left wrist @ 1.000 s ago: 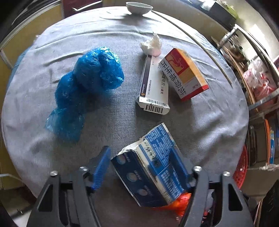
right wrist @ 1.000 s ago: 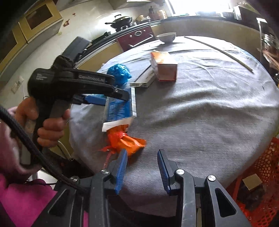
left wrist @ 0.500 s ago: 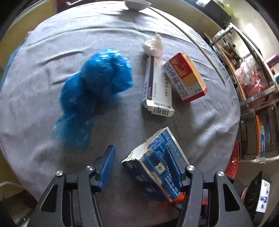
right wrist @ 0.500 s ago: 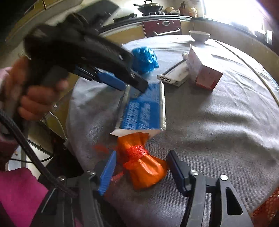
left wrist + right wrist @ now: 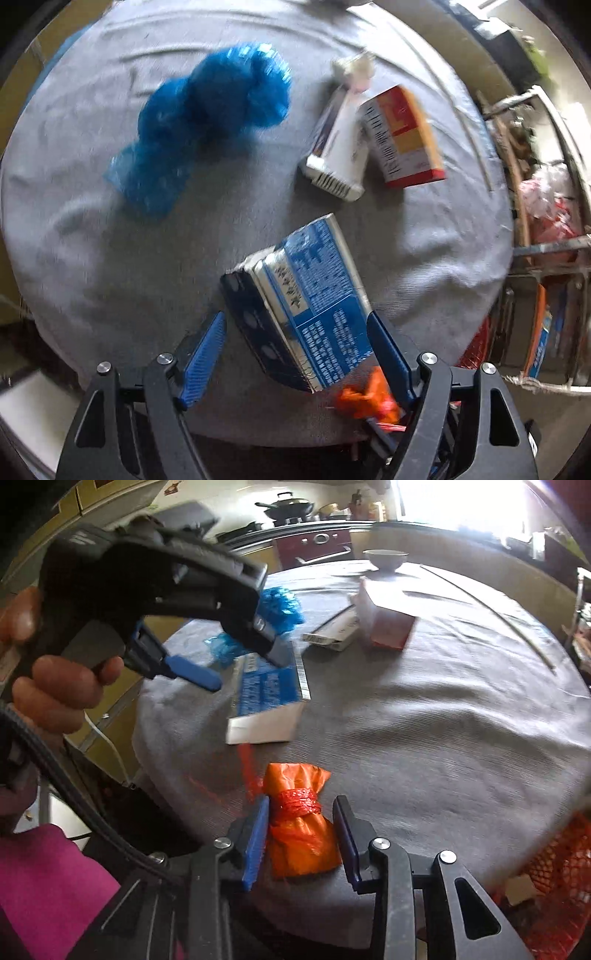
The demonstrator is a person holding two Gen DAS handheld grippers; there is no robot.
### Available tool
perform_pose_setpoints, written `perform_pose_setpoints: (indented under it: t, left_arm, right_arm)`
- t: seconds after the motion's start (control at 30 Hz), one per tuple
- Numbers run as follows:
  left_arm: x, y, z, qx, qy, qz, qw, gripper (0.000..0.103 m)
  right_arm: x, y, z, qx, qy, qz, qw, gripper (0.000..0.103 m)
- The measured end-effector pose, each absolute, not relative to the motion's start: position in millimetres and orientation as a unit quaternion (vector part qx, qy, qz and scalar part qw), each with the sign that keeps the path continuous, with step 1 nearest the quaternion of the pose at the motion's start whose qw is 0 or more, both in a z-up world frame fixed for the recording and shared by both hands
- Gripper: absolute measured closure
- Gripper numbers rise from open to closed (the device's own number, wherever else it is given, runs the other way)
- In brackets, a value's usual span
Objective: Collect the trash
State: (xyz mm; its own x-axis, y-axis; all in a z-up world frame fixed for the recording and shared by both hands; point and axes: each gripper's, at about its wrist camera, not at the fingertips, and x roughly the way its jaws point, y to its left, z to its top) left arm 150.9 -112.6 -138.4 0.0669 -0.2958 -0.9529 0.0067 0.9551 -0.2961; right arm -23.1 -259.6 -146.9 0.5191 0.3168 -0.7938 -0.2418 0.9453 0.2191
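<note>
Overhead, the left wrist view takes in the round grey-clothed table (image 5: pixel 110 258), a blue plastic bag (image 5: pixel 207 118) and the blue carton (image 5: pixel 303 310) between the left gripper (image 5: pixel 295 339)'s just-widened, untouching jaws. Only the right wrist view shows the right gripper (image 5: pixel 301 834), its jaws just narrowed, clamping the orange bag (image 5: pixel 299 834) near the table's edge.

Two cartons (image 5: pixel 369 147) lie side by side on the table (image 5: pixel 110 258), beyond the flattened box (image 5: pixel 306 306).
</note>
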Motion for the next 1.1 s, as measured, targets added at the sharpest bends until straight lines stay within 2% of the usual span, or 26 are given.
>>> perform_pose_setpoints:
  t: [0.33, 0.57, 0.9, 1.1]
  left_arm:
    - [157, -138, -128, -0.099, 0.652, -0.067, 0.749, 0.024]
    - [163, -160, -149, -0.060, 0.664, -0.049, 0.743, 0.023]
    - [156, -157, -151, -0.016, 0.638, -0.136, 0.758, 0.024]
    - [168, -150, -153, 0.028, 0.653, -0.205, 0.728, 0.024]
  right_arm:
    - [-29, -282, -155, 0.080, 0.461, 0.147, 0.872, 0.065]
    - [-32, -279, -156, 0.098, 0.456, 0.151, 0.872, 0.065]
    - [-34, -279, -157, 0.105, 0.453, 0.147, 0.873, 0.065]
    - [-32, -285, -149, 0.124, 0.443, 0.131, 0.878, 0.065]
